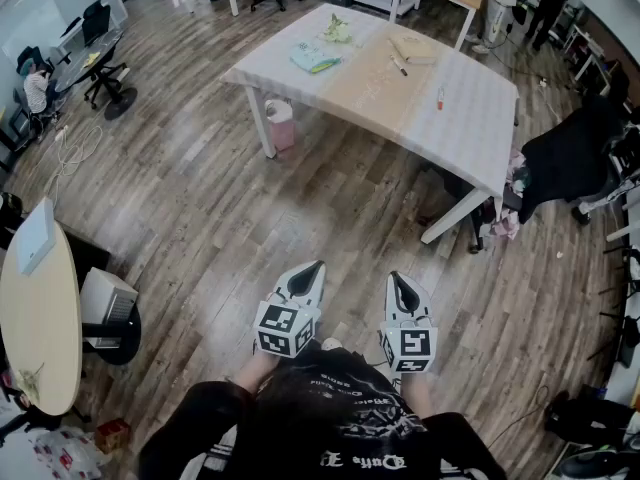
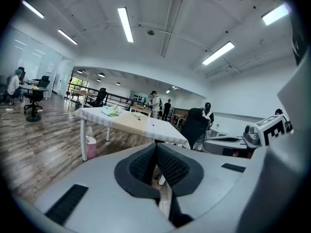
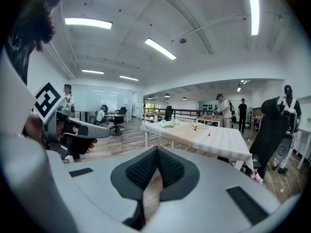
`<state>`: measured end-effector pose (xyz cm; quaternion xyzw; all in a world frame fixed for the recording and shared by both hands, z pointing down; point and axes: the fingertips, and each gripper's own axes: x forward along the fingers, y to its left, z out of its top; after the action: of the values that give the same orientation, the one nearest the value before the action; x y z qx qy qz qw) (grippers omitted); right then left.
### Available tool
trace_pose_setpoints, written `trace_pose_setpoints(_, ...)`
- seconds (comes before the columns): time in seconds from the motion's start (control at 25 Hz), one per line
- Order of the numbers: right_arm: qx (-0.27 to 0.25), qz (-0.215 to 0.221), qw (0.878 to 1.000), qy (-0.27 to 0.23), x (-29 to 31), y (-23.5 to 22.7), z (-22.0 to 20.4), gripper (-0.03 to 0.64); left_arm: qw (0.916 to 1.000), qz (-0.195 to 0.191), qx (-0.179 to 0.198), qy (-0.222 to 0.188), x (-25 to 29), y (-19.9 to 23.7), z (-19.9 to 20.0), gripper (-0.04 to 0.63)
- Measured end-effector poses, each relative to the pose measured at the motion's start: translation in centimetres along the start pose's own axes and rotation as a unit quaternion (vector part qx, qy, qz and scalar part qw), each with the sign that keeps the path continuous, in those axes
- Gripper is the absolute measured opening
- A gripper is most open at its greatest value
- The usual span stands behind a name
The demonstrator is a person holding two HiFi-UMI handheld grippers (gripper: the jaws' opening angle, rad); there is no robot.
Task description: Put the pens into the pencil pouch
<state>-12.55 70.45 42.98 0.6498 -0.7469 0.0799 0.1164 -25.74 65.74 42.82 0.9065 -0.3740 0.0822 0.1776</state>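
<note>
Wood floor fills the gap between the person and the table (image 1: 470, 108), so nothing of the task is within reach. Left gripper (image 1: 317, 267) and right gripper (image 1: 394, 277) both have their jaws pressed together on nothing, side by side near the body. Out at twelve o'clock lies a dark pen (image 1: 398, 65), and toward one o'clock a red pen (image 1: 440, 96). The tan thing (image 1: 413, 48) just beyond the dark pen may be the pouch — I cannot be sure. The likely slip is arriving with jaws unopened and nudging a thin pen into a roll — the red pen lies nearer the near edge.
</note>
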Motion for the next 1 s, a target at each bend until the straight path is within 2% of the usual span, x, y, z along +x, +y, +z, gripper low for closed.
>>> trace_pose_setpoints(0.2, 0.001, -0.013, 1.000, 0.009, 0.5, 0.7, -0.4, 0.006, 0.9997, -0.018, 0.015, 0.005, -0.5, 0.3, 0.0, 0.020)
trace_pose_setpoints(0.32, -0.001, -0.021, 1.000, 0.012, 0.8, 1.2, -0.3, 0.006, 0.9996, -0.025, 0.011, 0.005, -0.6, 1.2, 0.1, 0.020)
trace_pose_setpoints(0.64, 0.026, -0.061, 0.998, -0.005, 2.7, 1.6, -0.5, 0.008, 0.9986, -0.048, 0.023, 0.002, 0.1, 4.2, -0.1, 0.020)
trace_pose_setpoints(1.0, 0.036, -0.048, 0.998, -0.001, 6.0, 2.0, -1.0, 0.009, 0.9991, -0.041, -0.002, 0.012, 1.8, 7.4, -0.5, 0.020)
